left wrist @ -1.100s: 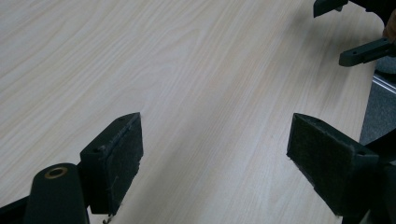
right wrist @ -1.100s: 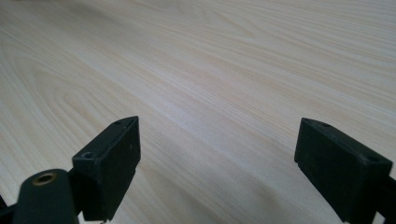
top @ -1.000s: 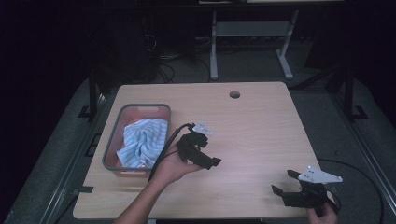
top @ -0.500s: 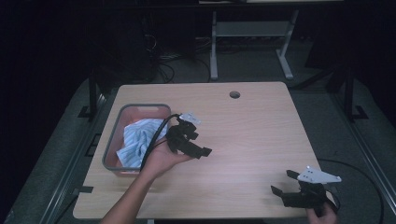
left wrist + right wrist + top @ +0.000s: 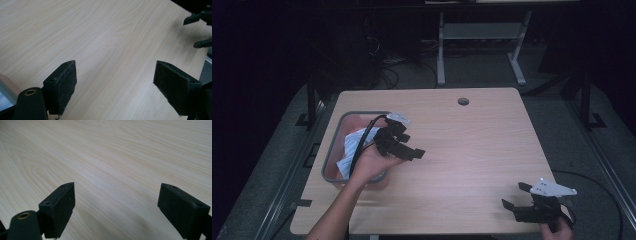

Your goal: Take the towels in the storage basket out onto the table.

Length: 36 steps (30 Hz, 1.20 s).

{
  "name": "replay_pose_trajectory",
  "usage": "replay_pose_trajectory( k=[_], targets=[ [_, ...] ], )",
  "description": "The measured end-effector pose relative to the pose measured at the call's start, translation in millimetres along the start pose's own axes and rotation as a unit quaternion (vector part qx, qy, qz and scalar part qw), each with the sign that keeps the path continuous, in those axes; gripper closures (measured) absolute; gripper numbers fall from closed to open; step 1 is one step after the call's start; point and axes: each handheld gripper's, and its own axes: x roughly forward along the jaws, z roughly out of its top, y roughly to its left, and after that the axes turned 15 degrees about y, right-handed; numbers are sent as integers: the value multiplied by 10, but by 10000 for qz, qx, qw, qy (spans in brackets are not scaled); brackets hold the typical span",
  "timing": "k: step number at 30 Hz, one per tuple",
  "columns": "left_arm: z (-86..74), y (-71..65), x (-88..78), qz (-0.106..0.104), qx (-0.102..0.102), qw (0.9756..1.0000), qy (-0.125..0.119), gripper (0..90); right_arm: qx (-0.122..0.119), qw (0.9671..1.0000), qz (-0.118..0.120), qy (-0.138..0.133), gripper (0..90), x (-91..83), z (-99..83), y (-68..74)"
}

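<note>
left gripper (image 5: 414,150): jaws stood wide apart, holding nothing, held above the bin's right rim and pointing out over the table (image 5: 472,150)
right gripper (image 5: 514,196): jaws wide, nothing between them, low at the table's near right corner
cloth (image 5: 357,142): blue-and-white striped, lay crumpled inside the bin
bin (image 5: 332,157): grey-rimmed, sat at the table's left side

Black grippers (image 5: 414,152) with padded fingers (image 5: 63,87); grey plates; black cables.
</note>
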Motion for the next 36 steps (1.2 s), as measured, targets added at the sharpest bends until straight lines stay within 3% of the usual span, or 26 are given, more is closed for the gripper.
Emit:
replay_pose_trajectory(
  k=[22, 36],
  targets=[
    [-301, 391, -331, 251, -610, 9978, -98, 188, -51, 10000, -4, 44, 137, 1, 20, 14],
    [-556, 686, -462, 499, -1124, 9923, -125, 188, -56, 9999, 8, 89, 137, 19, 23, 21]
  ],
)
